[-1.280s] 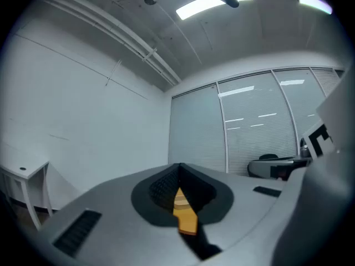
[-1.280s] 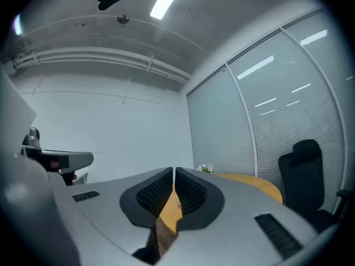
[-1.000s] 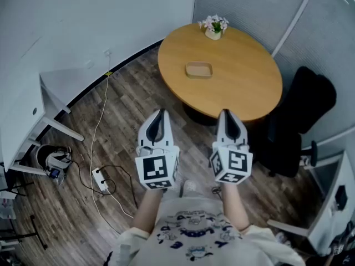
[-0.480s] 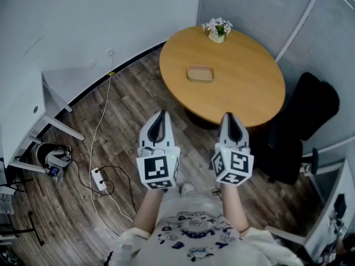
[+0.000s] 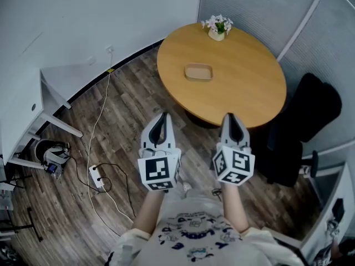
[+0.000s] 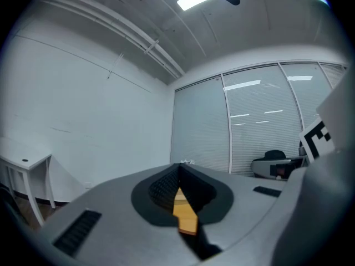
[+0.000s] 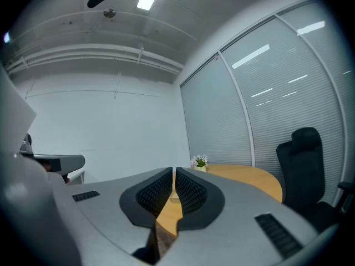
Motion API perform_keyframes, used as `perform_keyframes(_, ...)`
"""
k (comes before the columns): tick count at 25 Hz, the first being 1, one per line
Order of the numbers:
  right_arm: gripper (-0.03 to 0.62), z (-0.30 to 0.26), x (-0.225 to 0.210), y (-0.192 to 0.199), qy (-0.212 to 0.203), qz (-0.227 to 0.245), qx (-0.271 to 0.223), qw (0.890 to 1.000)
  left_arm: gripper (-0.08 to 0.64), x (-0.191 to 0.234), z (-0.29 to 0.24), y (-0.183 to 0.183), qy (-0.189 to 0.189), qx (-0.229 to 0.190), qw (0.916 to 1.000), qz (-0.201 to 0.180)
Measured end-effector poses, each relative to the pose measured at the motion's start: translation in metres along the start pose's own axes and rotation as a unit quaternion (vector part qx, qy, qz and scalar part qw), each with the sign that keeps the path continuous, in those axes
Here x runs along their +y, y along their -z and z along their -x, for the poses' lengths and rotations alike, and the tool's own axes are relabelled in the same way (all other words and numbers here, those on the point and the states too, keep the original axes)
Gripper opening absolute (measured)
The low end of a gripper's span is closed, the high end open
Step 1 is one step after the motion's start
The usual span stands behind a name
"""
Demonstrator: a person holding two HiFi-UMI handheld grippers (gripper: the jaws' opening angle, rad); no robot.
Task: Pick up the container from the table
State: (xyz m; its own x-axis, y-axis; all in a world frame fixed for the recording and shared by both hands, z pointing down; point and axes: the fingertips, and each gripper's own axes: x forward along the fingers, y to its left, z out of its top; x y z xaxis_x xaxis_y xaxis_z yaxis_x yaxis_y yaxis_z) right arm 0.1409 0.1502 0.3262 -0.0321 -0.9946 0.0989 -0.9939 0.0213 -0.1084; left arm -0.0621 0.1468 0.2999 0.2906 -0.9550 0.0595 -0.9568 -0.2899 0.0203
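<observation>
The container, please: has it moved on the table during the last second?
No. The container lies at the same spot on the round table, just as far from the flower pot.

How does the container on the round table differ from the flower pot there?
The container is low, wide and tan, and looks empty; the flower pot is taller, narrower and pale, and holds small flowers. The container lies near the middle of the table; the flower pot stands by its far edge. Both rest on the tabletop with nothing touching them.
</observation>
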Motion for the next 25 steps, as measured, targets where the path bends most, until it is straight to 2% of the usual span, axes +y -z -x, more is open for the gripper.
perform_keyframes(10,0.018,-0.046,-0.005,0.004,-0.003,-0.002,0.007,1.0,0.003,0.014,-0.043,0.009,-0.005,0.009,0.9999,0.005)
perform_keyframes(25,0.018,-0.172,-0.011,-0.003,0.033,-0.01,0.013,0.999,0.003,0.056,-0.176,0.008,0.025,0.019,0.9994,0.011)
